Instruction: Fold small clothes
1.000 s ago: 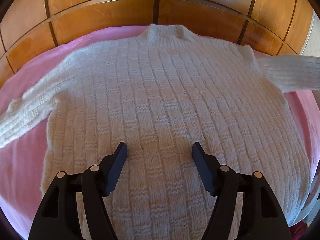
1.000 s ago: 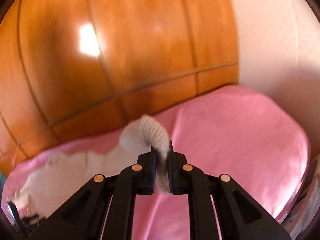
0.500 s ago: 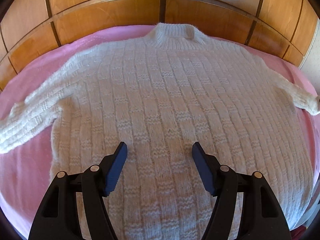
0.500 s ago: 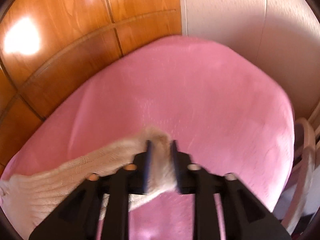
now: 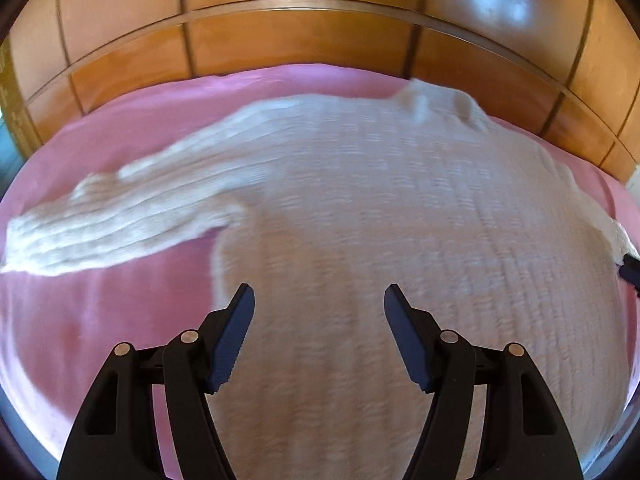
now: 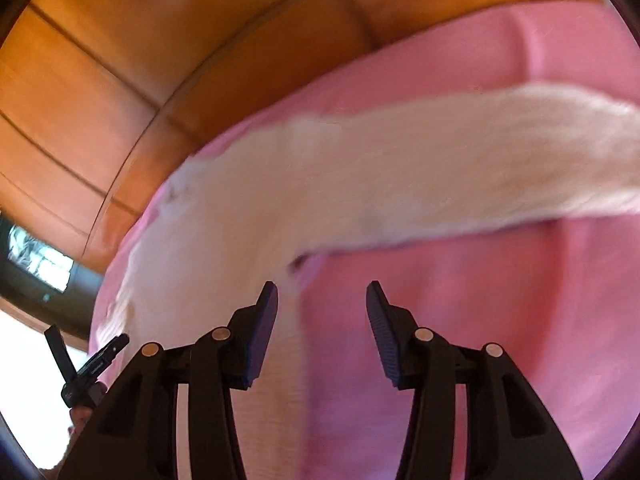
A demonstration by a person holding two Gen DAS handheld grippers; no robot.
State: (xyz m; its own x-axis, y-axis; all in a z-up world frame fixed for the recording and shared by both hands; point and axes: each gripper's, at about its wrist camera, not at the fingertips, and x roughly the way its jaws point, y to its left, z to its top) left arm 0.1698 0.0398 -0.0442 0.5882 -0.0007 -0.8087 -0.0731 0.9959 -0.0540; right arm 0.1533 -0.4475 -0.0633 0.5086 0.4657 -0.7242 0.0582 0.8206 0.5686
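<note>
A white knitted sweater [image 5: 400, 220] lies flat, front up, on a pink bed cover [image 5: 100, 320], its collar [image 5: 440, 104] toward the headboard. One sleeve [image 5: 120, 220] stretches out to the left. My left gripper [image 5: 319, 308] hovers open over the sweater's lower left side, holding nothing. In the right wrist view the other sleeve [image 6: 440, 160] lies spread across the cover. My right gripper [image 6: 322, 300] hangs above the sweater's side edge with its jaws opening and nothing gripped. The picture is blurred by motion.
A wooden panelled headboard [image 5: 300, 40] runs along the far side of the bed. The left gripper's fingers [image 6: 88, 364] and a hand show at the lower left of the right wrist view. The bed's edge falls away at the far left.
My right gripper has let go of the sleeve cuff, opened, and dropped toward the sweater's side. The sleeve now lies on the cover. My left gripper has shifted left over the sweater.
</note>
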